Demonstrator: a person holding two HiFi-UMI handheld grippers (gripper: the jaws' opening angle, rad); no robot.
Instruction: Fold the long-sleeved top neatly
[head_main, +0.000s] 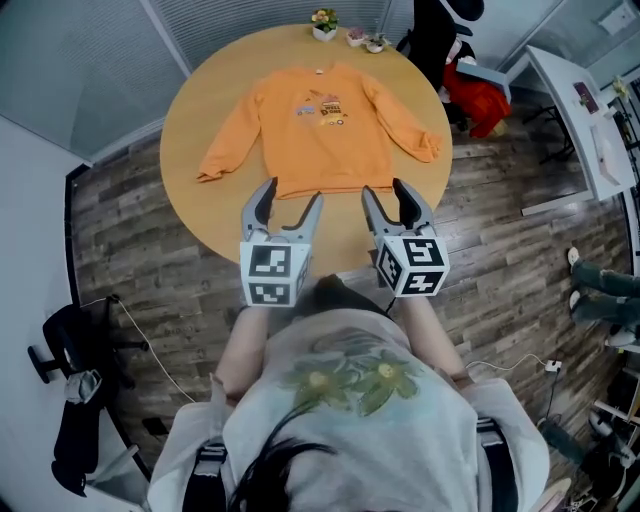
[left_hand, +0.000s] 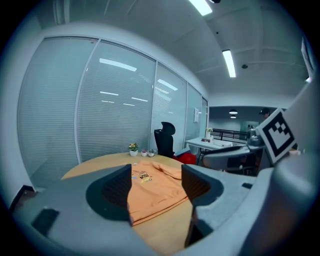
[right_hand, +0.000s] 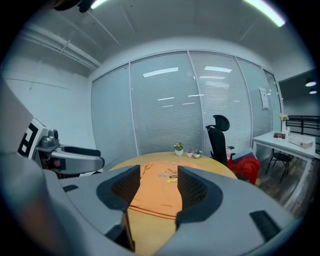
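An orange long-sleeved top (head_main: 320, 130) lies flat on the round wooden table (head_main: 200, 110), front up with a small print on the chest, collar at the far side and both sleeves spread out. My left gripper (head_main: 291, 200) hovers open above the table's near edge, just short of the hem. My right gripper (head_main: 391, 200) is open beside it, also near the hem. Nothing is between either pair of jaws. The top (left_hand: 155, 192) shows past the left jaws, and the top (right_hand: 159, 192) shows between the right jaws.
Small potted plants (head_main: 345, 30) stand at the table's far edge. A black office chair (head_main: 440, 35) and a red bag (head_main: 480, 95) are at the far right, beside a white desk (head_main: 590, 120). Another black chair (head_main: 70, 370) stands near left on the wood floor.
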